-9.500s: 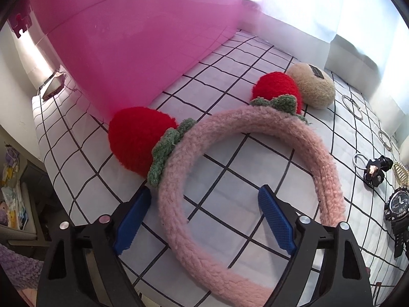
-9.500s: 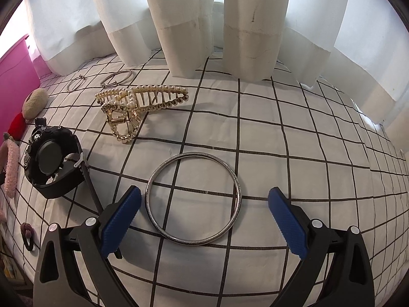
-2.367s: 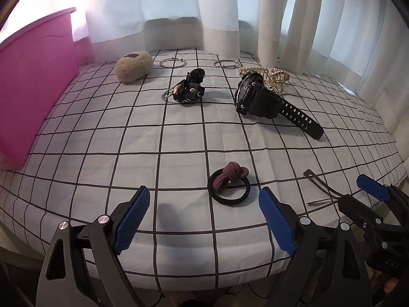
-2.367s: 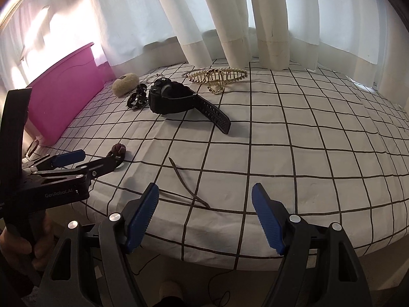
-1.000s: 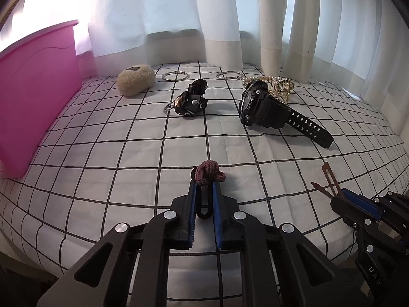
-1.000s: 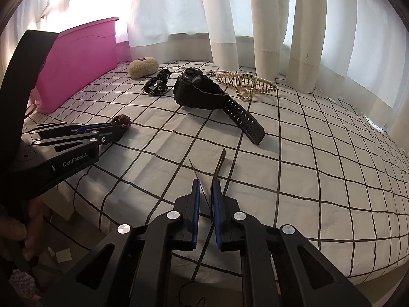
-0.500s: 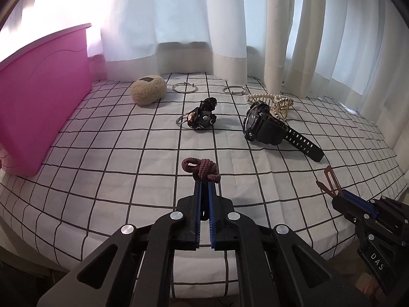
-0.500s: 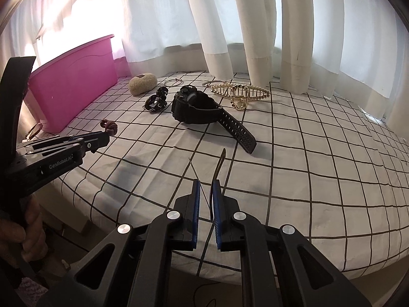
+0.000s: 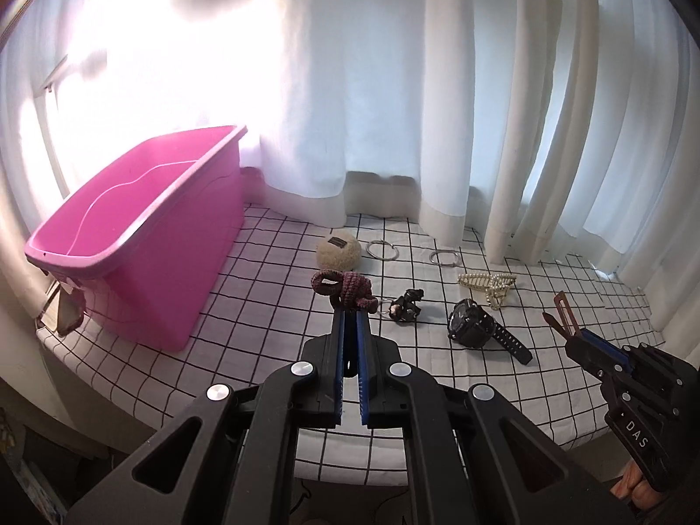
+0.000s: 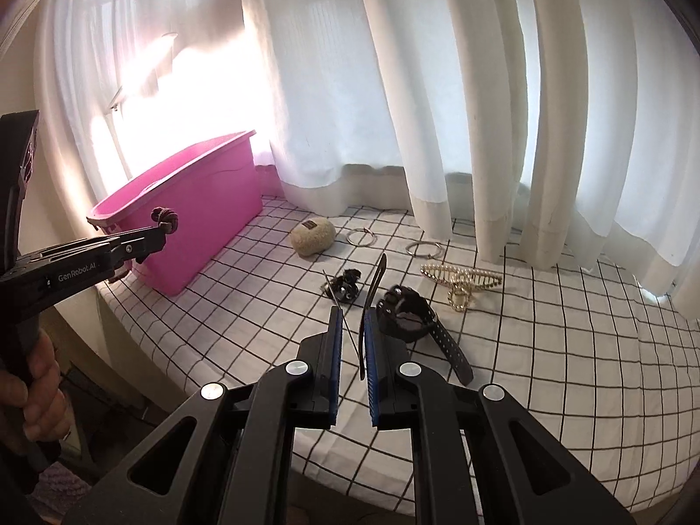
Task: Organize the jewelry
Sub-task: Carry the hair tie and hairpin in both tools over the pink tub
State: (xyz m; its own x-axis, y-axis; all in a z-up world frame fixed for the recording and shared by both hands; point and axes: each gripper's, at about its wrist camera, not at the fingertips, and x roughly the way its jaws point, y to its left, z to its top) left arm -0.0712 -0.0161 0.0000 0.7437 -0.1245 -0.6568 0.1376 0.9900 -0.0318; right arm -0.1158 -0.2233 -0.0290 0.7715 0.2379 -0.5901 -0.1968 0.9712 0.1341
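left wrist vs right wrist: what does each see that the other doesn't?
Left wrist only: the inside of the pink plastic bin and the right gripper from outside, a thin brown hair clip in its tips.

Right wrist only: the hand holding the left gripper, seen side-on.

Both: maroon knotted hair tie clamped by the left gripper, black wristwatch, pearl-and-gold claw clip, beige fuzzy pouch, two metal rings, checked cloth, white curtains.
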